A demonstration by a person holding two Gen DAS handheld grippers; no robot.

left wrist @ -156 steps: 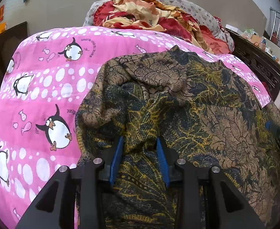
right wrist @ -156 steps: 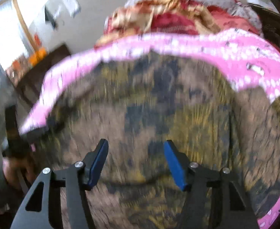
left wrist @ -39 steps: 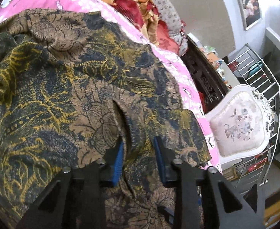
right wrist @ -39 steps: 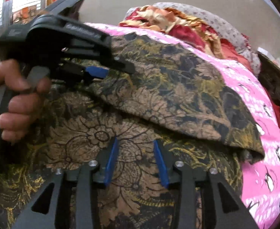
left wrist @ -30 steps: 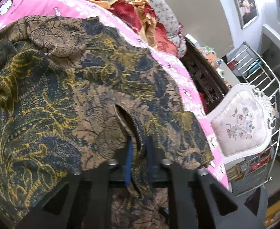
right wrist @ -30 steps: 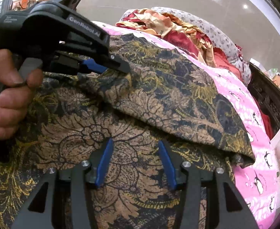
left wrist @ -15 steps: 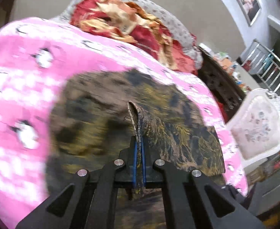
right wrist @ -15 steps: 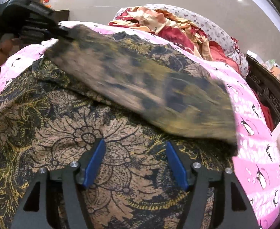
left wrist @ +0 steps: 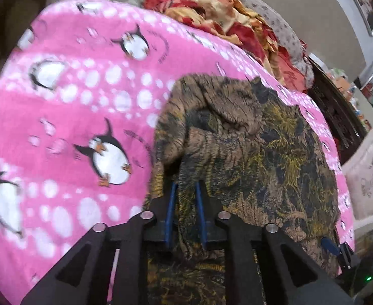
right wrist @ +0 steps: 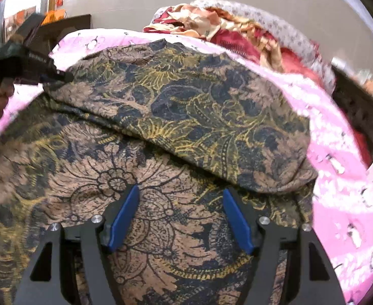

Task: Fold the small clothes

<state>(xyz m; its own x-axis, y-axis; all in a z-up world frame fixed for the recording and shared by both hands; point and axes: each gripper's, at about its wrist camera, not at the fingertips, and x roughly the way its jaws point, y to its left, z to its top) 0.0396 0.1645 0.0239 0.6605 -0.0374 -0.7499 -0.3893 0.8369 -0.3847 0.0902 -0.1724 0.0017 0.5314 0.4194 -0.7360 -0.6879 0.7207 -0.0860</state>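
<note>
A brown, navy and yellow batik garment (left wrist: pixel 257 152) lies on the pink penguin blanket (left wrist: pixel 72 117). My left gripper (left wrist: pixel 185 190) has blue pads a small gap apart with a fold of the garment between them, at the garment's left edge. In the right wrist view the garment (right wrist: pixel 186 106) is folded over itself, the upper layer lying across the lower one. My right gripper (right wrist: pixel 180 198) is open, hovering low over the lower layer. The left gripper (right wrist: pixel 59 76) shows at far left there, holding the folded layer's corner.
A pile of red and cream bedding (left wrist: pixel 224 15) sits at the bed's head. A dark carved wooden frame (left wrist: pixel 333 117) runs along the right side, with a white upholstered chair (left wrist: pixel 367 170) beyond it. The pink blanket (right wrist: pixel 344 172) is bare to the right.
My left gripper carried the gripped fold across to the garment's left edge, laying the layer down, and its jaws have parted slightly. My right gripper has opened wider over the lower layer.
</note>
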